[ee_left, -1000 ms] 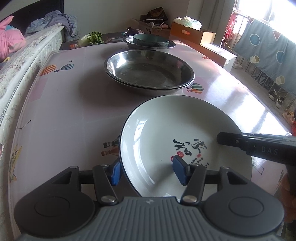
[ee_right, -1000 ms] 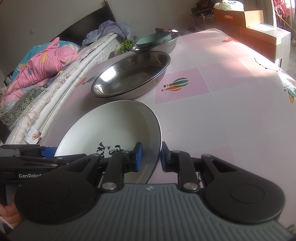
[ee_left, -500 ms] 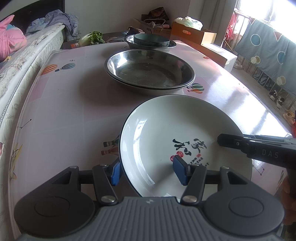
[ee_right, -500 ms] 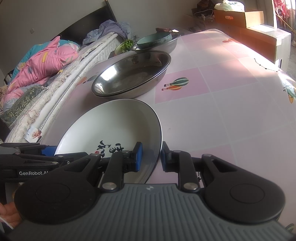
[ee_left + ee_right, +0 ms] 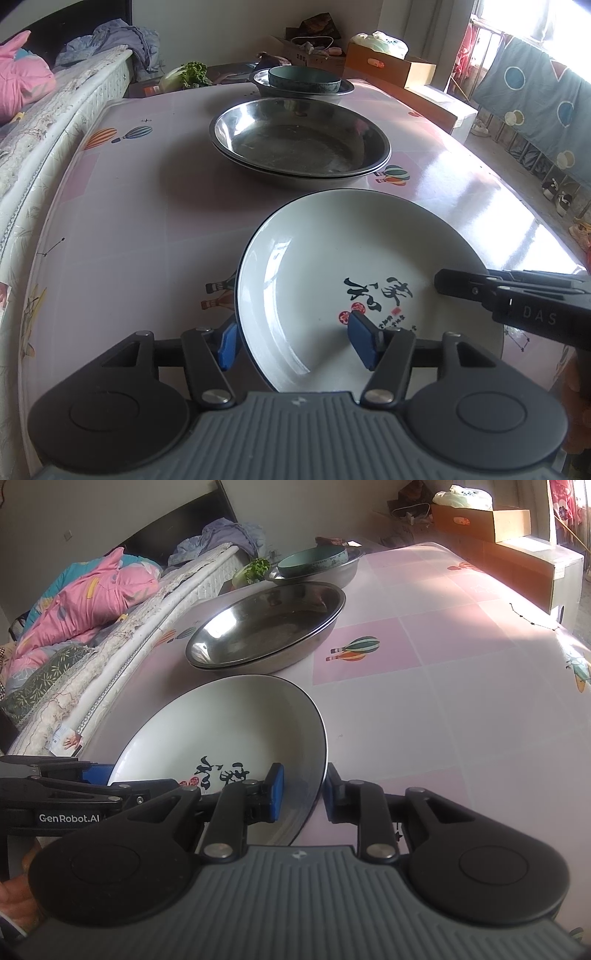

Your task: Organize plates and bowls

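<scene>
A white plate (image 5: 332, 258) with black calligraphy lies on the pink table (image 5: 129, 240). My left gripper (image 5: 294, 345) straddles its near-left rim, one pad outside and one over the plate's inside. Its jaws are opening and stand wide of the rim. My right gripper (image 5: 303, 792) straddles the plate (image 5: 229, 731) at its right rim. Those jaws are opening too, and a strip of plate shows between the inner pad and the rim. The right gripper's finger (image 5: 498, 291) reaches in over the plate's right side.
Two stacked steel basins (image 5: 299, 147) sit just beyond the plate. Farther back a teal bowl (image 5: 303, 79) rests inside another steel bowl. A bed with bedding (image 5: 74, 602) runs along the table's left edge. Cardboard boxes (image 5: 517, 528) stand beyond the right edge.
The right gripper's jaws have spread slightly around the plate rim. The plate and both hands have stayed where they were.
</scene>
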